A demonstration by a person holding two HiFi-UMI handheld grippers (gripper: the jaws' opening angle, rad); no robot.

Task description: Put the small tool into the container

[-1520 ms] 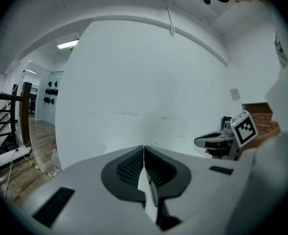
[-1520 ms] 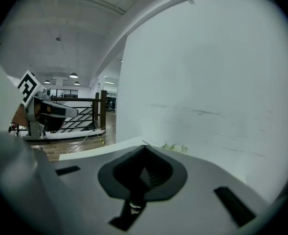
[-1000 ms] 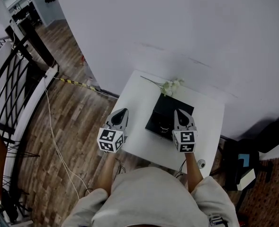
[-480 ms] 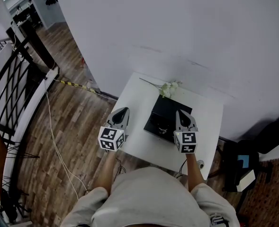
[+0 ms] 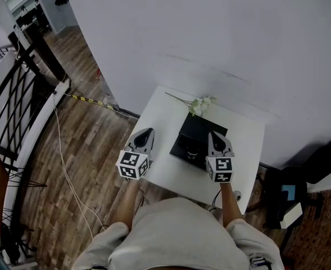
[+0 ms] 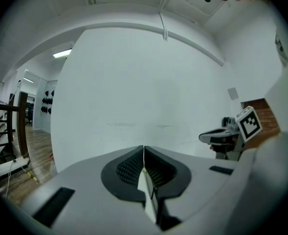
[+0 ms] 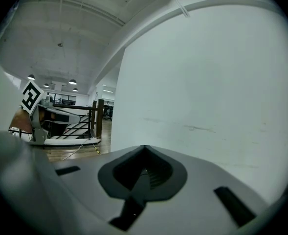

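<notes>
A black open box sits on the small white table, toward its far middle. A small dark-and-pale item lies at the box's near edge; it is too small to identify. My left gripper hovers over the table's left edge, left of the box, its jaws pressed together with nothing between them. My right gripper hangs over the box's right side, likewise shut and empty. Both point toward the white wall.
A sprig of white flowers lies on the table behind the box. The wall rises just beyond the table. A white cable runs over the wooden floor at left, beside a dark railing. Dark furniture stands at right.
</notes>
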